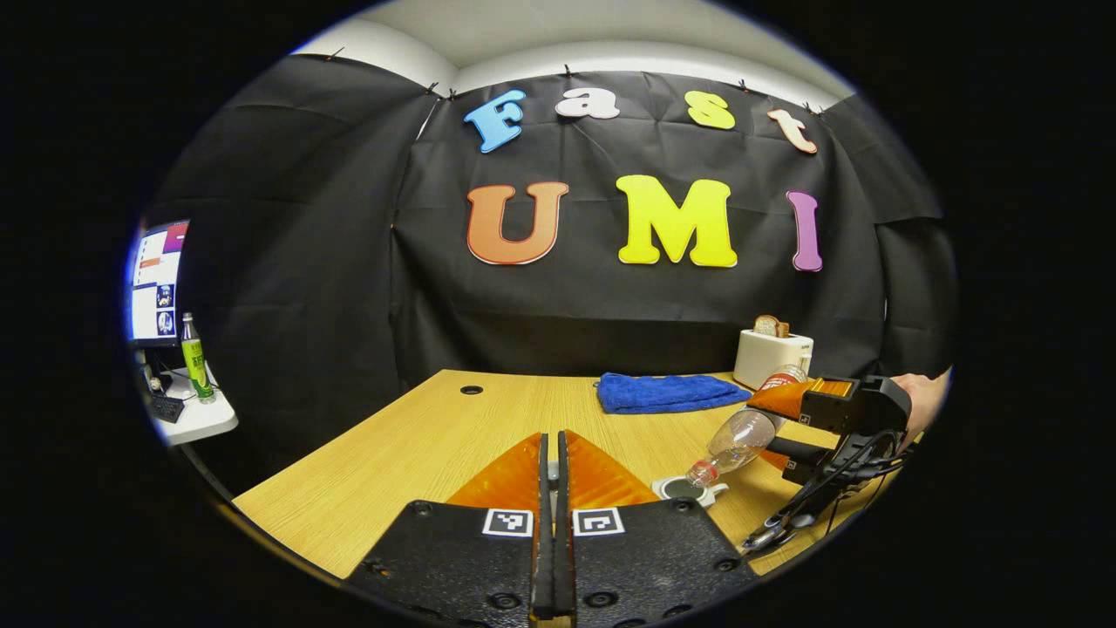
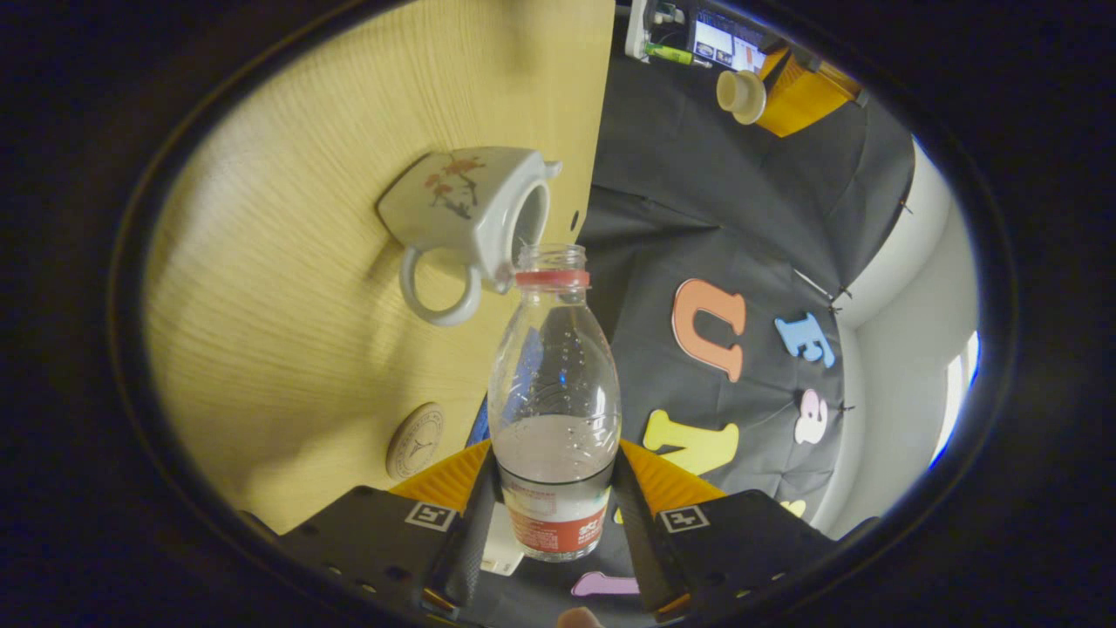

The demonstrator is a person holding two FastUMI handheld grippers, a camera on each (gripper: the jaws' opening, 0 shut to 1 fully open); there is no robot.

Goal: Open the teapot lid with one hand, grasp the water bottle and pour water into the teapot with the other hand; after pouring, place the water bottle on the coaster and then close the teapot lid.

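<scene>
In the left gripper view we saw the left gripper (image 1: pixel 553 488) low over the wooden table (image 1: pixel 418 445), its two fingers pressed nearly together; what they pinched we could not make out there. In the right gripper view, far off near the top, that same gripper's finger sat against the teapot lid (image 2: pixel 741 94), which was raised well clear of the pot. The right gripper (image 2: pixel 554 515) was clamped on the water bottle (image 2: pixel 554 410), one finger on each side of its labelled lower body. The bottle was uncapped, with a red ring under the mouth, and tilted steeply mouth-down — its opening hung just over the open top of the white teapot (image 2: pixel 475 209), which stood on the table with its loop handle turned toward the camera. Water lay pooled in the bottle; whether any was leaving the mouth we could not tell. From the left gripper view the bottle slanted down toward the pot's round opening, the right gripper and the hand (image 1: pixel 922 399) that held it behind it. The round coaster (image 2: pixel 415 440) lay bare on the table, near the teapot but apart from it. Farther back on the table were a folded blue towel (image 1: pixel 667 392) and a white toaster (image 1: pixel 772 356) with a slice of bread in it — both well apart from the pot.
</scene>
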